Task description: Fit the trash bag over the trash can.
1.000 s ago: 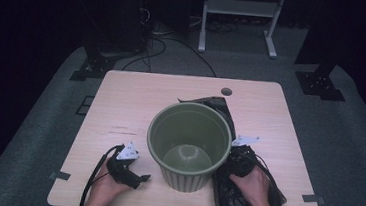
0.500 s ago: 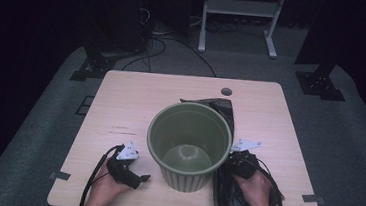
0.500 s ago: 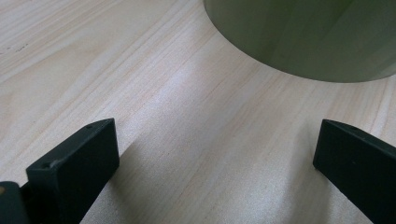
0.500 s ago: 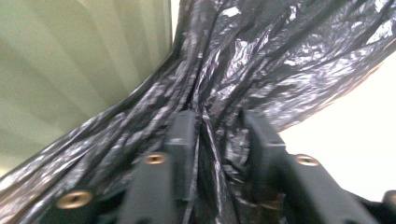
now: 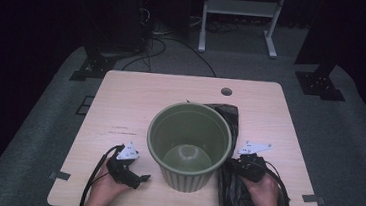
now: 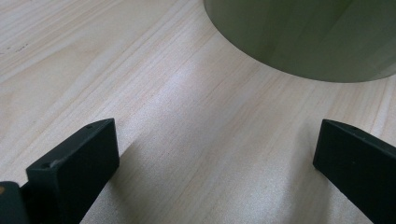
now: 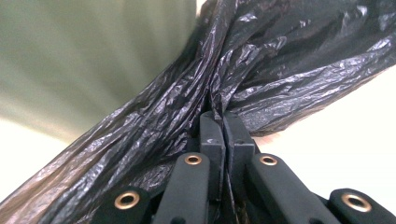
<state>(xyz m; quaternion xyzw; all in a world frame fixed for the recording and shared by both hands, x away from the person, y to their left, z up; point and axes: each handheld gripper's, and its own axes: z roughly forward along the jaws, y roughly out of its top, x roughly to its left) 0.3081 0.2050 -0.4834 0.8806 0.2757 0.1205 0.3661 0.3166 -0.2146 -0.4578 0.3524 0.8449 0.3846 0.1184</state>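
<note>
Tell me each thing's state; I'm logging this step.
Green bin: upright, empty.
Black bag: crumpled, bunched beside the bin, pinched.
Right gripper: fingers just closed, shut on the bag.
Left gripper: open, nothing between its fingers, low over the table.

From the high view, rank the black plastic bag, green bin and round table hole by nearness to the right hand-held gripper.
1. Black plastic bag: pinched in the right hand-held gripper, beside the bin.
2. Green bin: just left of it, mid-table.
3. Round table hole: far edge of the table, beyond the bin.
</note>
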